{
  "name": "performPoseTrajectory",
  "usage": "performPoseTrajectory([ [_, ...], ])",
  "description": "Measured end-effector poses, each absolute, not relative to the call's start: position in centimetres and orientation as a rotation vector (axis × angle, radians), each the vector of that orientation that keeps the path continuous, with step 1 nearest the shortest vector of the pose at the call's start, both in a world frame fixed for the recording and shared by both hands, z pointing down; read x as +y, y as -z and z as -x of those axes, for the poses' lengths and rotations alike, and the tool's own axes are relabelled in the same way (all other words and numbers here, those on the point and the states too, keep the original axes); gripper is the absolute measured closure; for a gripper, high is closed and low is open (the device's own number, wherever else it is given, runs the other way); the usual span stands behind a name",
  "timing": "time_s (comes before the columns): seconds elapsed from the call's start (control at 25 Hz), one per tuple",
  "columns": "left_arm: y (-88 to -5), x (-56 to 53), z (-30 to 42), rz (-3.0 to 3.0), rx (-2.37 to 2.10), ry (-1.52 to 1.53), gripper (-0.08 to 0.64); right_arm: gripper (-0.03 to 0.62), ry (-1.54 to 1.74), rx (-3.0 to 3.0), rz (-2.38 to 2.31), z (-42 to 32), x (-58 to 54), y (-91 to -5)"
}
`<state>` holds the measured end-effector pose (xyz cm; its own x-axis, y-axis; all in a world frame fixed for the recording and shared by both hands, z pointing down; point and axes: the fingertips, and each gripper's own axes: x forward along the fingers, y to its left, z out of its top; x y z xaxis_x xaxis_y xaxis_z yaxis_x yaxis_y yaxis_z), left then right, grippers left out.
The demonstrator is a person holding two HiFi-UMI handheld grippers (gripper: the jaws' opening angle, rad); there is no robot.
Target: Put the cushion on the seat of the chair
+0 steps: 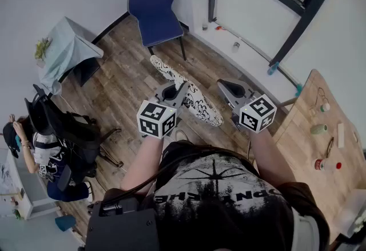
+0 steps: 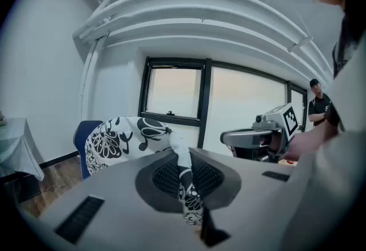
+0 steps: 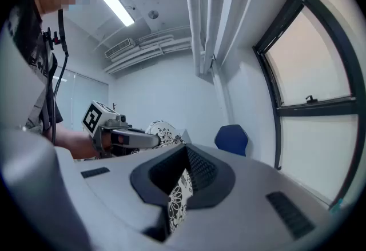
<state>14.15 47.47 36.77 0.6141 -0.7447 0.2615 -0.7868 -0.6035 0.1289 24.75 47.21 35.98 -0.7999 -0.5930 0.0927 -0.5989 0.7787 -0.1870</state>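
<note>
I have the black-and-white floral fabric cushion [image 1: 197, 104] slung between both tools, out in front of the blue moulded plastic chair [image 1: 153, 10] and well short of it. My left gripper [image 1: 172, 91] is clamped almost fully closed on a thin fold of one edge, and my right gripper [image 1: 229, 91] is pinched on the other edge. Either thin pinch could slip on the way to the chair, and the sagging middle could catch the seat's front lip and land askew
</note>
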Motion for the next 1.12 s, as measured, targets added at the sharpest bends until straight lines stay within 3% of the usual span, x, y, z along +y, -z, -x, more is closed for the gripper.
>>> performPoseTrajectory([
  [1.12, -37.6, 44.3, -13.7, -2.582, -1.292, -0.285, 0.538, 0.574, -0.285, -2.921, -0.902, -24.7, 45.1, -37.3],
])
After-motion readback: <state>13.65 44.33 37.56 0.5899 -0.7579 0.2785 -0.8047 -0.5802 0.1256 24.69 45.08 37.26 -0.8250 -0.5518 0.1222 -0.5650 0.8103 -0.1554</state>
